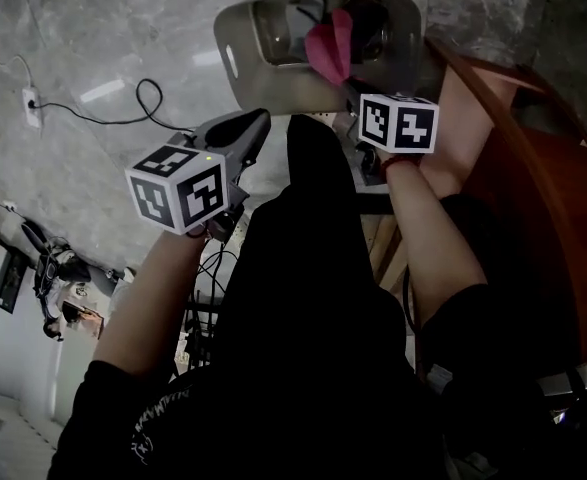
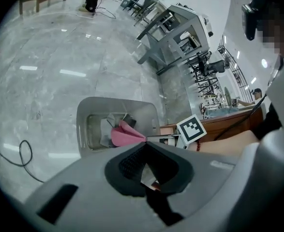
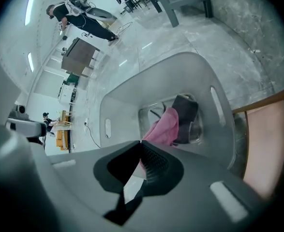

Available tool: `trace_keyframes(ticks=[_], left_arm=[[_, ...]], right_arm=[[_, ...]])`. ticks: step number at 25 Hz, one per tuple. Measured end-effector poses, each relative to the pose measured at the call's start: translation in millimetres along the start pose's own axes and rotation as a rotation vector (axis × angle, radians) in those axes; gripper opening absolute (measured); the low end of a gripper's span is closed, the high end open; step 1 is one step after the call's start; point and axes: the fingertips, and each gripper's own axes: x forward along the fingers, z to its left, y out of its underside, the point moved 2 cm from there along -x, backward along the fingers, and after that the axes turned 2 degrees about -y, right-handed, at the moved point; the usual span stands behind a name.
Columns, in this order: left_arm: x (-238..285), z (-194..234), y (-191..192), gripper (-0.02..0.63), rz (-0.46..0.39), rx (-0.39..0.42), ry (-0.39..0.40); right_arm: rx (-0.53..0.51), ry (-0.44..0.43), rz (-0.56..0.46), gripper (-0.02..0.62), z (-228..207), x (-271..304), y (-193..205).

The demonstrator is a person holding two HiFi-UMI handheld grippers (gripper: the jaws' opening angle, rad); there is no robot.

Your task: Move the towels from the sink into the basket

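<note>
The pink towel [image 1: 331,46] hangs over the basket's [image 1: 243,18] opening, clenched at 1 corner in the right gripper's [image 3: 142,143] jaws. 1 dark towel [image 3: 185,112] lies inside the basket, which stands on the floor [image 1: 93,48]. The left gripper's [image 2: 146,143] jaws are pressed together, empty.

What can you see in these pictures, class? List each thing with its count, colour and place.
basket: one, grey, on the floor ahead
pink towel: one, pink, hanging over the basket
dark towel: at least one, dark grey, inside the basket
cable: one, black, on the floor left of the basket
wooden surface: one, reddish brown, far right
left gripper: one, grey, shut, empty
right gripper: one, grey, shut on the pink towel
</note>
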Motion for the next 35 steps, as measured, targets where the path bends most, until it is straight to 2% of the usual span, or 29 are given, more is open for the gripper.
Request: trace_keyframes(ticks=[6,10,14,16,21,25,27,29,31,35], left_arm=[[5.4,3.7,8.6,0.002,0.007,-0.017,0.018],[2.2,-7.1,15.1,0.002,0.024,0.0,0.04],[-12.6,-14.2,29.0,0.002,0.019,0.025,0.048],[-20.9,-13.7,36.7,0.002,-0.024,0.035,0.05],[-63.9,-15.1,40.6,0.002,-0.206,0.103,0.059],[-127.0,-21.5,65.6,0.002,-0.277,0.162,0.012],[-164.5,-28.1,79.9,0.002,-0.31,0.147,0.003],[-200.6,-40.2,87.3,0.002,-0.35,0.124,0.056],[-238.0,-51.8,81.4,0.002,-0.419,0.153,0.108],[-322.7,-72.1,87.5,0.002,-0.526,0.202,0.124]], right_arm=[[-0.049,0.033,-0.056,0.025,-4.1,8.5,-0.7],[-0.06,0.058,-0.059,0.071,0.8,4.6,-1.4],[-0.04,0.074,-0.073,0.07,13.2,-7.0,7.4],[-0.032,0.087,-0.125,0.057,19.5,-15.3,11.8],[-0.016,0.164,-0.263,0.009,46.7,-51.9,20.2],[0.05,0.147,-0.343,0.009,103.0,-97.2,47.0],[0.051,0.148,-0.391,0.009,135.5,-124.0,59.2],[0.043,0.154,-0.463,0.009,166.5,-154.2,66.0],[0.043,0.145,-0.549,0.009,196.9,-183.7,66.1],[0.079,0.158,-0.631,0.009,253.0,-232.9,107.0]])
